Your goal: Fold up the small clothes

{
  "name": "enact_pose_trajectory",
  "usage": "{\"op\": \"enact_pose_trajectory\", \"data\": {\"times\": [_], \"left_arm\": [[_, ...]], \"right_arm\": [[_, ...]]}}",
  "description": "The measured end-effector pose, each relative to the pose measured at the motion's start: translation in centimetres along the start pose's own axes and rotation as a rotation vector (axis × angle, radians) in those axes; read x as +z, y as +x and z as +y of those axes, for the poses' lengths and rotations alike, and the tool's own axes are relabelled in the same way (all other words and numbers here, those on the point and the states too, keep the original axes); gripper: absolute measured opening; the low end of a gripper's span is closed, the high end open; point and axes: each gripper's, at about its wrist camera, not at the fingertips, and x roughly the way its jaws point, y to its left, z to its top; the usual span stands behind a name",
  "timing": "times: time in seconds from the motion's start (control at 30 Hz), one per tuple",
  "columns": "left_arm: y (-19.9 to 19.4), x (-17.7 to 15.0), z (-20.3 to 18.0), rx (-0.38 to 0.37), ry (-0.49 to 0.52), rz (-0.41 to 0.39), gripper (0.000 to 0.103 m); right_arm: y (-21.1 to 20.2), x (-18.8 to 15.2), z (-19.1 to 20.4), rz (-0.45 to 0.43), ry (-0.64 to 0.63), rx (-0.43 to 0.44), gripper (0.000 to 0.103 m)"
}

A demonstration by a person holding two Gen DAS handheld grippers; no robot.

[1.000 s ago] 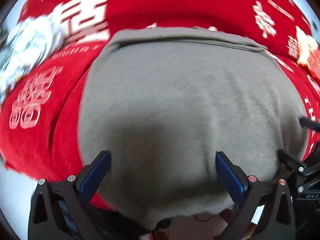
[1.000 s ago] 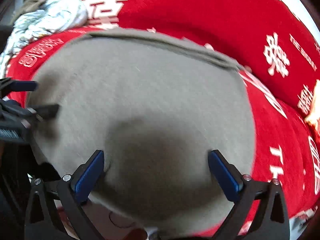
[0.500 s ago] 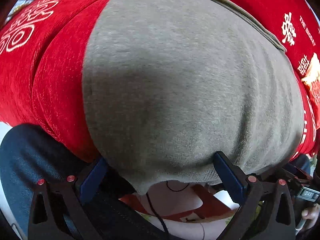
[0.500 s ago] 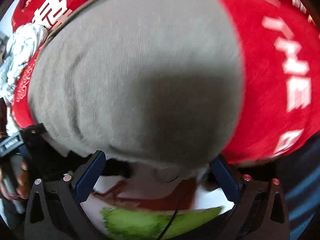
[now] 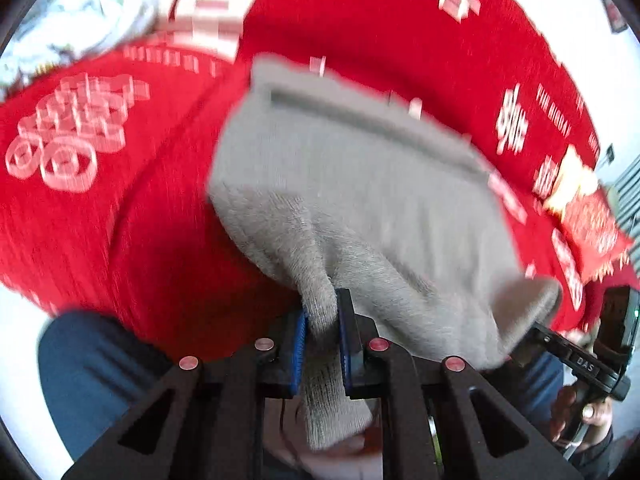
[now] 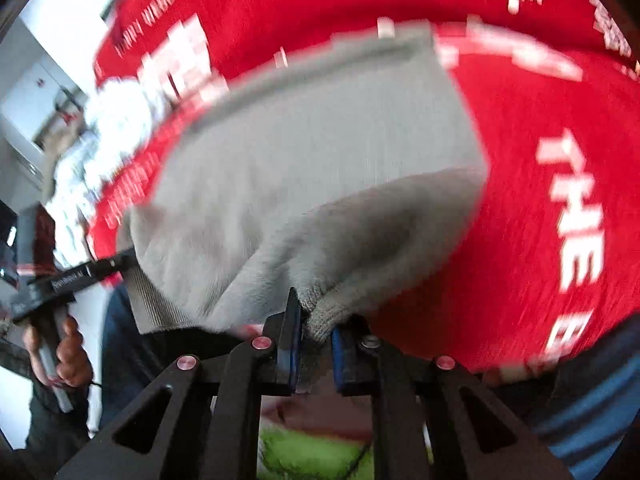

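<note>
Left wrist view: the left gripper is clenched on the near hem of the grey knit garment, a bunch of cloth pinched between its blue pads. The garment spreads ahead of the fingers over the red printed cloth. At its near right corner sits the right gripper.

Right wrist view: the right gripper grips the garment's near ribbed edge; the cloth stretches forward and left, where the left gripper meets its corner.

- A home room, likely a bedroom: a red cloth with white wedding lettering covers the surface.
- Crumpled white laundry lies at the red cloth's far left edge.
- White cabinet stands beyond the red cloth.
</note>
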Motion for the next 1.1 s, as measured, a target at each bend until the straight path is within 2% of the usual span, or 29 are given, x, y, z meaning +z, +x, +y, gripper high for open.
{"op": "enact_pose_trajectory", "data": {"times": [0.1, 0.2, 0.3, 0.37, 0.43, 0.47, 0.5, 0.53, 0.57, 0.6, 0.63, 0.77, 0.87, 0.97, 1.03, 1.1], "left_arm": [[-0.2, 3.9, 0.2, 0.001, -0.019, -0.09, 0.016], [1.6, 7.4, 1.0, 0.009, -0.035, -0.108, 0.016], [5.5, 9.5, 2.1, 0.031, -0.066, -0.031, 0.016], [6.9, 9.6, 2.9, 0.02, -0.095, 0.017, 0.019], [7.5, 9.4, 4.0, -0.019, -0.131, 0.05, 0.029], [7.0, 9.1, 4.4, -0.05, -0.156, 0.045, 0.042], [6.3, 8.8, 5.0, -0.068, -0.189, 0.039, 0.055], [5.4, 8.2, 5.3, -0.079, -0.211, 0.019, 0.08], [4.4, 7.7, 5.7, -0.087, -0.233, -0.015, 0.086], [3.6, 7.1, 5.8, -0.099, -0.239, -0.033, 0.086], [3.1, 6.5, 5.8, -0.112, -0.236, -0.03, 0.086], [3.5, 4.5, 5.1, -0.148, -0.245, 0.015, 0.086], [4.8, 4.0, 3.4, -0.113, -0.217, 0.042, 0.084], [5.7, 3.9, 1.8, -0.117, -0.187, 0.068, 0.072], [6.4, 3.9, 1.2, -0.099, -0.177, 0.088, 0.071], [6.5, 4.1, 0.9, -0.062, -0.168, 0.072, 0.053]], "right_arm": [[-1.2, 3.5, -1.0, -0.131, 0.016, 0.004, 0.014], [0.7, 7.0, -1.5, -0.166, 0.046, -0.033, 0.014], [4.3, 8.9, -2.5, -0.122, 0.06, -0.089, 0.014], [6.1, 10.0, -2.7, -0.091, 0.067, -0.123, 0.014], [7.0, 9.9, -3.4, -0.075, 0.094, -0.109, 0.018], [6.6, 9.4, -3.6, -0.079, 0.105, -0.093, 0.023], [6.4, 9.3, -3.7, -0.08, 0.111, -0.072, 0.033], [6.3, 9.3, -3.7, -0.086, 0.109, -0.061, 0.04], [5.9, 9.1, -3.6, -0.101, 0.103, -0.063, 0.056], [5.4, 8.9, -3.3, -0.116, 0.095, -0.072, 0.072], [4.9, 8.5, -3.2, -0.14, 0.089, -0.074, 0.075], [4.5, 7.7, -3.1, -0.145, 0.106, -0.055, 0.075], [4.0, 7.4, -3.5, -0.152, 0.131, -0.048, 0.075], [3.3, 7.6, -3.8, -0.164, 0.146, -0.041, 0.075], [3.4, 8.0, -3.9, -0.162, 0.152, -0.043, 0.075], [4.0, 8.4, -4.1, -0.147, 0.162, -0.023, 0.075]]}}
